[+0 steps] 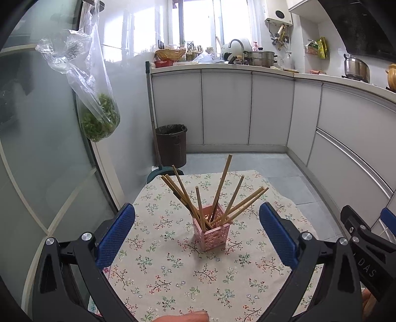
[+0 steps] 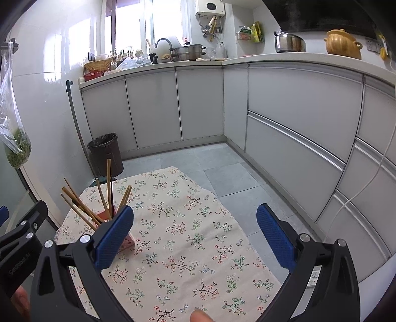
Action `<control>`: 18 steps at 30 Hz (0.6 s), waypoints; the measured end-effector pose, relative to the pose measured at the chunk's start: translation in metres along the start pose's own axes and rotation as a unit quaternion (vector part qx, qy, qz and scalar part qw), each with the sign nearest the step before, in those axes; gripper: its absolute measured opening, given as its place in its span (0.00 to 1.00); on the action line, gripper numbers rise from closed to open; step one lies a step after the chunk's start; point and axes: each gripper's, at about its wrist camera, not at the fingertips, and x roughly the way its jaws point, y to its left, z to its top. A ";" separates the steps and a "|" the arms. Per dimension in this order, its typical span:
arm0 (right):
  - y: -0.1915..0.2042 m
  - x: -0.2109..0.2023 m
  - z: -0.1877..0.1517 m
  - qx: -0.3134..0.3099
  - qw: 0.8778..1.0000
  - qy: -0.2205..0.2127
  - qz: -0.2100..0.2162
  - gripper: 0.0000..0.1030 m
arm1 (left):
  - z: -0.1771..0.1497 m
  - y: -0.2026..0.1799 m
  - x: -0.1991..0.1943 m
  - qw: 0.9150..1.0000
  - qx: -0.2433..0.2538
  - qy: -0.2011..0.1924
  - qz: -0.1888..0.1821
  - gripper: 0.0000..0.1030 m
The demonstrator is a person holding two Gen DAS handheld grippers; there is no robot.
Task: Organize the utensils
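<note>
Left wrist view: the left gripper point(image 1: 197, 228) hangs with jaws wide and empty over a floral tablecloth point(image 1: 173, 272), where a pink basket point(image 1: 212, 229) stands holding wooden chopsticks point(image 1: 222, 188) fanned outward. Beyond lie grey floor tiles, a dark bin point(image 1: 172, 145) and grey cabinets point(image 1: 226, 109). Only the right wrist view shows a yellow clay pot point(image 2: 344, 44); its right gripper point(image 2: 194, 228) is likewise spread wide, empty.

Daylit window point(image 1: 210, 22) above grey cabinets point(image 1: 227, 109), tiled floor point(image 2: 198, 161).
</note>
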 end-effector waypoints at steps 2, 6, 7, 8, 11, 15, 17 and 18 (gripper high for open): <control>-0.001 0.000 0.000 0.004 1.000 0.000 0.002 0.94 | 0.000 0.000 0.000 1.000 0.000 0.000 0.000 0.93; -0.002 0.002 0.000 0.008 1.000 0.006 0.005 0.94 | -0.001 -0.001 0.000 1.000 0.002 -0.001 -0.001 0.93; -0.002 0.003 -0.001 0.010 1.000 0.007 0.005 0.94 | -0.001 0.000 -0.001 1.000 0.001 -0.002 0.000 0.93; -0.002 0.003 -0.001 0.011 1.000 0.008 0.006 0.94 | -0.001 0.000 -0.001 1.000 0.000 -0.003 0.001 0.93; -0.002 0.004 0.000 0.014 1.000 0.012 0.010 0.94 | -0.001 -0.001 -0.001 1.000 0.000 -0.002 0.001 0.93; -0.002 0.004 -0.001 0.014 1.000 0.013 0.012 0.94 | -0.002 -0.002 -0.002 1.000 0.002 -0.001 0.000 0.93; -0.002 0.004 -0.002 0.014 1.000 0.014 0.012 0.94 | -0.001 -0.002 -0.001 1.000 0.001 0.000 0.002 0.93; -0.002 0.005 -0.002 0.015 1.000 0.014 0.013 0.94 | -0.001 -0.001 0.000 1.000 0.000 0.000 0.003 0.93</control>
